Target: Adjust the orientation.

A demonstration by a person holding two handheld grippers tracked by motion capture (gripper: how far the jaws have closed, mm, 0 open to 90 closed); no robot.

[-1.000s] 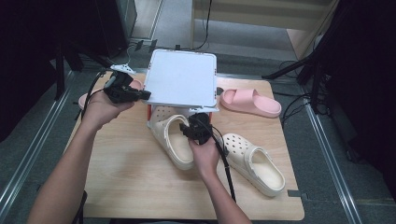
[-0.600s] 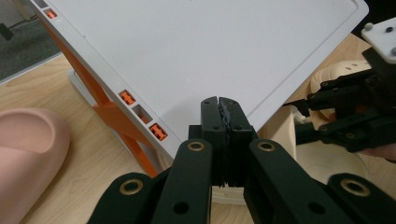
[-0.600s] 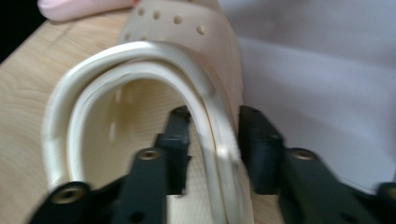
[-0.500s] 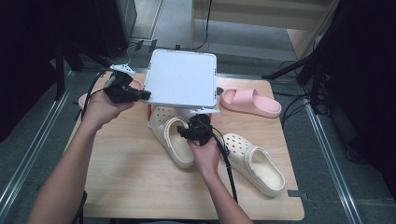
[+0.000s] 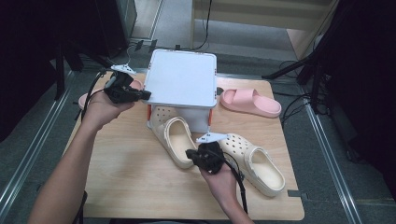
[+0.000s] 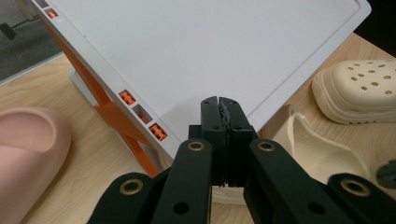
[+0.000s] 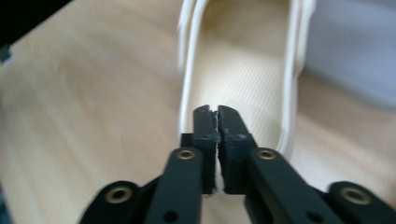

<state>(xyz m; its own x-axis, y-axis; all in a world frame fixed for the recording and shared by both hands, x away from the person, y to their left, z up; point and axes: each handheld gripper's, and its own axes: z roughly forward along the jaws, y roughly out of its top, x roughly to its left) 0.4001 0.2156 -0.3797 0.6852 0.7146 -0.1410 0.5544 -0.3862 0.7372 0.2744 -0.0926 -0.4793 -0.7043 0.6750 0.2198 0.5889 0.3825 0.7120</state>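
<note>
Cream clog [image 5: 176, 140] lies on the table [image 5: 126, 182] with its toe tucked under the white rack [image 5: 182, 77] and its heel toward me. In the high view its long axis runs from about 11 o'clock at the toe to 5 o'clock at the heel.

My right gripper [image 5: 190, 154] sits at that heel end and is much the nearer hand. Its jaws have just been closing and are pressed together with nothing between them. In the right gripper view the clog [image 7: 243, 60] stretches away toward 12 o'clock from my right gripper [image 7: 215, 112], its open heel rim just past the tips. I judge a push or a fresh pinch would have to follow that axis to send the shoe deeper under the shelf.

My left gripper [image 5: 145, 94] is at the rack's 9 o'clock edge, jaws pressed together and empty. In the left gripper view they [image 6: 219, 105] lie over the shelf's rim; whether they touch it I cannot tell.

Room is tight at 3 o'clock, where the second clog [image 5: 254, 158] lies just beside my right hand. Bare wood lies open at 7 to 9 o'clock. A pink slide [image 5: 250, 101] rests at the rack's 3 o'clock, and another [image 5: 84, 99] beyond my left hand.
</note>
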